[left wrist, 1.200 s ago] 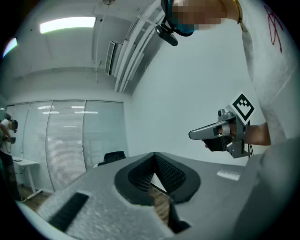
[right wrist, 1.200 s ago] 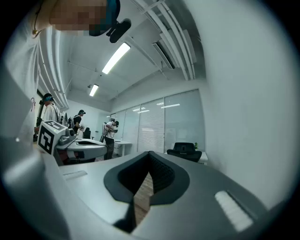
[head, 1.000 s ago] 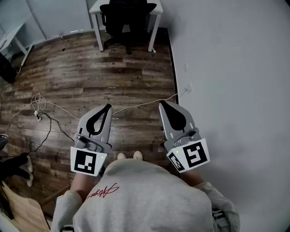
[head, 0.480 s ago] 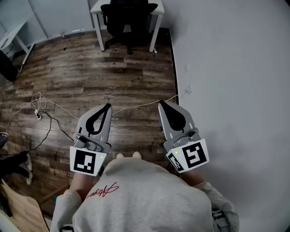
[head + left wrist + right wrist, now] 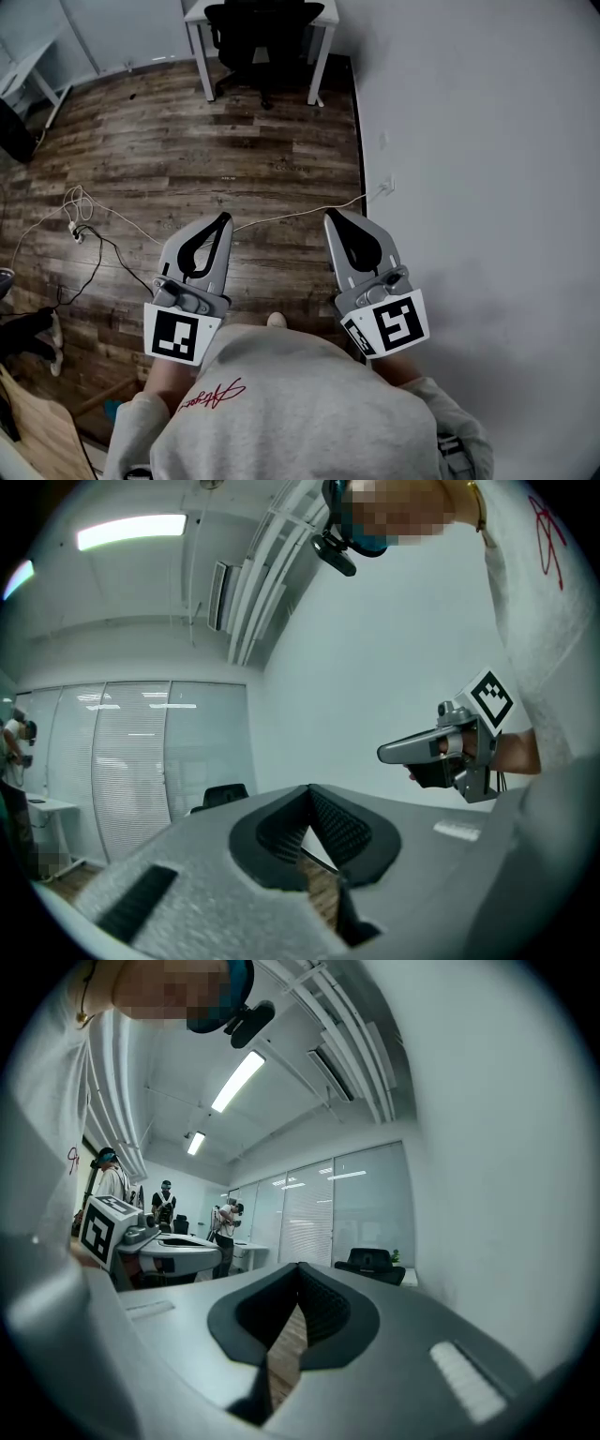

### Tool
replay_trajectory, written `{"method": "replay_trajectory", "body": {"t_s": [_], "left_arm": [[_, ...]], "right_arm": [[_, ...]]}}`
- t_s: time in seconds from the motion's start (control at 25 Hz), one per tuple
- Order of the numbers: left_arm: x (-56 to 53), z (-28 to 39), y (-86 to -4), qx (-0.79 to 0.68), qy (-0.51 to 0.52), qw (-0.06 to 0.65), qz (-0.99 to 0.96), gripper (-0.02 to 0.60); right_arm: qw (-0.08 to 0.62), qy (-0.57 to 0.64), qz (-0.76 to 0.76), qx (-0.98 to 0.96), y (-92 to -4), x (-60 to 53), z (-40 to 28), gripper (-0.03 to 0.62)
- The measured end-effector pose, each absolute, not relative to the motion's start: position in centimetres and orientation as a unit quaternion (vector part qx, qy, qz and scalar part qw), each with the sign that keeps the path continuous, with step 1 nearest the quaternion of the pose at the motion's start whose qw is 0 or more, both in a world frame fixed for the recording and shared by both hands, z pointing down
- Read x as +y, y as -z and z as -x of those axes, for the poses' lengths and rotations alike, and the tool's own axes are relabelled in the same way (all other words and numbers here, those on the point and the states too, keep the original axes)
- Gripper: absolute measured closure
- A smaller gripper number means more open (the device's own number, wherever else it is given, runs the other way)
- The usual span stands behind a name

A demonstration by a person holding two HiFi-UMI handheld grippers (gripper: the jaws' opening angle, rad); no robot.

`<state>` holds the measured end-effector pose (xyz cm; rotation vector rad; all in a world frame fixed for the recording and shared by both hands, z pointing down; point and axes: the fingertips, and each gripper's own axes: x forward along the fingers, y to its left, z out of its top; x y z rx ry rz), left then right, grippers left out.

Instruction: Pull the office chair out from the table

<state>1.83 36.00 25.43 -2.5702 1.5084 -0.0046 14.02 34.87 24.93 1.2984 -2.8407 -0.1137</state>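
A black office chair (image 5: 265,37) stands tucked under a white table (image 5: 195,13) at the far end of the room, beside the wall. My left gripper (image 5: 223,220) and right gripper (image 5: 329,217) are held side by side, level, far short of the chair and pointing toward it. Both are shut with nothing between the jaws. In the left gripper view the chair (image 5: 223,796) shows small beyond my shut left gripper (image 5: 309,791), with the right gripper (image 5: 441,750) alongside. The right gripper view has the chair (image 5: 370,1263) past the shut right gripper (image 5: 300,1269).
A wood-plank floor (image 5: 234,159) lies between me and the chair. Loose cables (image 5: 80,230) sprawl at the left, and a white cord (image 5: 309,213) runs to a wall outlet (image 5: 389,185). The grey wall (image 5: 469,187) bounds the right. People (image 5: 225,1227) stand far off at other desks.
The person has taken a step: two shoe tips showed below the grippers, now one. Both grippers have shifted slightly with the body and stay shut.
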Motion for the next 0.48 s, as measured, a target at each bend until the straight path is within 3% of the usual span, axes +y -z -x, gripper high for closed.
{"method": "replay_trajectory", "body": {"t_s": [0.48], "left_arm": [[35.96,-2.39,-25.45,0.519,0.009,0.083,0.851,0.58]], "right_arm": [[0.0,0.037,-0.389,-0.92,-25.39,34.58,-14.45,0.592]]}}
